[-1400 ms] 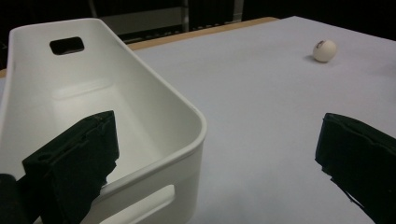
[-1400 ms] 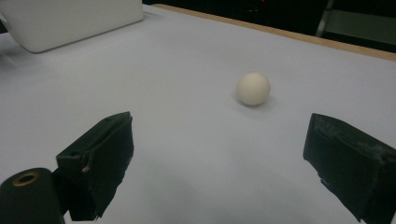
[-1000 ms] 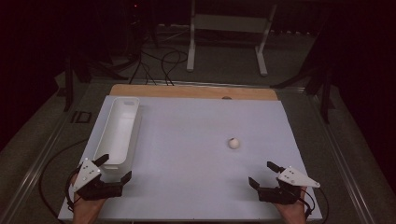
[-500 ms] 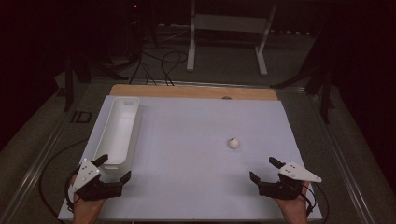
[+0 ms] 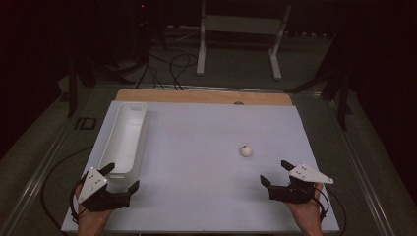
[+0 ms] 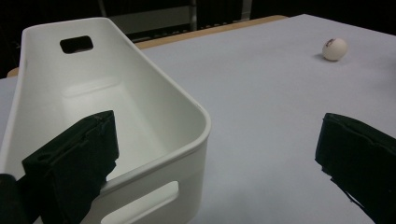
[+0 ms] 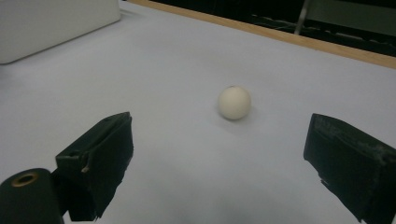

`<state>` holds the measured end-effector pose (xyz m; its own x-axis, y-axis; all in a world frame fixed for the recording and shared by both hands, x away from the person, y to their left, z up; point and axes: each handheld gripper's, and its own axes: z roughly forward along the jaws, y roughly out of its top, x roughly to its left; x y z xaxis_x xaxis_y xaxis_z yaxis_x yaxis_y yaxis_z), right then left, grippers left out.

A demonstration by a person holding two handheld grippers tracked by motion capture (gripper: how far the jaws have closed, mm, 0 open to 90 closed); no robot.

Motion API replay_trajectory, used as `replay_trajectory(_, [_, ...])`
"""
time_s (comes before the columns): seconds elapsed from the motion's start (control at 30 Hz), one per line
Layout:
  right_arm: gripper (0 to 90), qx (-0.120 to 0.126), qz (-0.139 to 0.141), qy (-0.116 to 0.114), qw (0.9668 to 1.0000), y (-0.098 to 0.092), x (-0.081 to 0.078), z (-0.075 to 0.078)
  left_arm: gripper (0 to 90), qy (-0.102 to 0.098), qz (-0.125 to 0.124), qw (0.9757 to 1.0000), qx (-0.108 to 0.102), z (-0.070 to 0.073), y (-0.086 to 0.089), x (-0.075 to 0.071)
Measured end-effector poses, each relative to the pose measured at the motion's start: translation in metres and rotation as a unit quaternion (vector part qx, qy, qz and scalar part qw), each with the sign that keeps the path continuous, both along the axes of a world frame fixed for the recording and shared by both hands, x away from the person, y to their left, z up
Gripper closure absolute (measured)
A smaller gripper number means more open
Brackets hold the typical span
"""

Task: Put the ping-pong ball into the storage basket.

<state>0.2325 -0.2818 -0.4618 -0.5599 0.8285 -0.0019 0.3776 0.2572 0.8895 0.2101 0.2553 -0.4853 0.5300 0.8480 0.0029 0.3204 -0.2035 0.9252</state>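
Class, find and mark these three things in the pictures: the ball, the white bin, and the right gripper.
ball (image 7: 234, 102): right gripper view, middle of its round face.
white bin (image 5: 132, 109): high view, far rim.
right gripper (image 5: 276, 173): high view, midway between its two open fingertips.

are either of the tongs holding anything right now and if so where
No. Both the left tongs and right tongs are open and empty; the ball lies untouched on the table.
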Motion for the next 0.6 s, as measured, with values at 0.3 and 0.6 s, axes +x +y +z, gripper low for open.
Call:
replay_trajectory(0.3, [7.9, -0.003, -0.002, 0.003, 1.0000, 0.008, 0.009, 0.005, 0.0, 0.001, -0.002, 1.0000, 0.004, 0.000, 0.000, 0.000])
replay_trajectory(0.6, [7.8, -0.013, -0.008, 0.013, 0.9998, 0.013, 0.019, 0.007, 0.0, 0.003, -0.006, 1.0000, 0.004, 0.000, 0.000, 0.000])
